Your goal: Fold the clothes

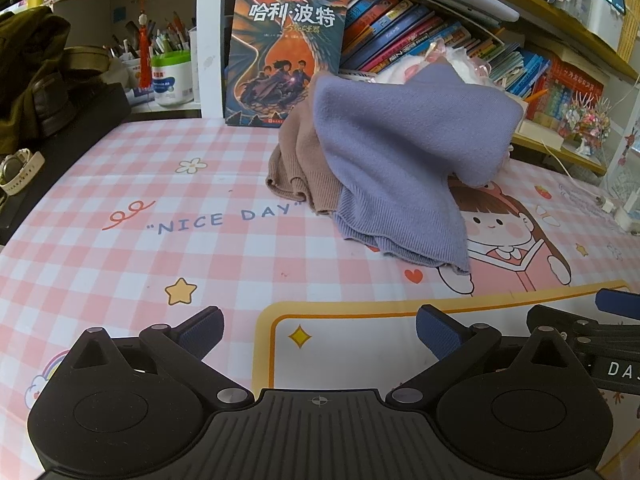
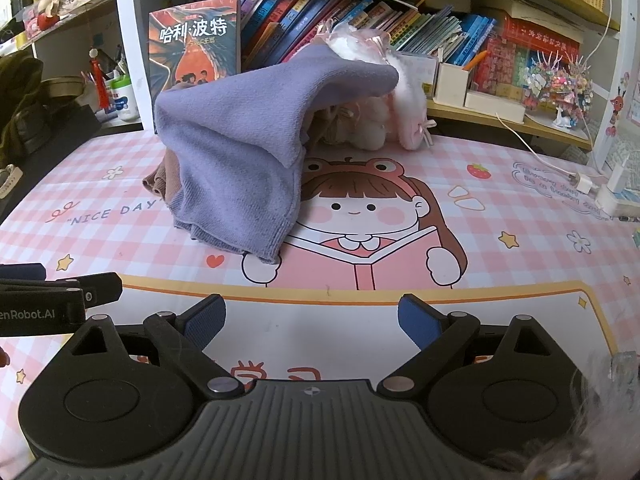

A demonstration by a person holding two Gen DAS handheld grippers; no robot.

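Note:
A lavender knit garment (image 1: 396, 160) (image 2: 240, 152) is draped in a heap over a brown knit garment (image 1: 298, 164) (image 2: 162, 178) and a white and pink plush pile (image 2: 384, 108) at the back of the desk. Its ribbed hem hangs down onto the pink checked desk mat (image 1: 120, 264) (image 2: 520, 280). My left gripper (image 1: 320, 332) hovers open over the mat's near part, well short of the clothes, nothing between its blue pads. My right gripper (image 2: 312, 320) is open too, empty, beside the left one, whose side shows at the left edge (image 2: 60, 300).
A large book (image 1: 286, 52) (image 2: 194, 52) stands upright behind the clothes, with rows of books (image 2: 360, 20) on the shelf. A charger and white cable (image 2: 592, 188) lie at the right. A wristwatch (image 1: 16, 170), a dark green bag (image 1: 32, 72) and a pen pot (image 1: 172, 76) sit at the left.

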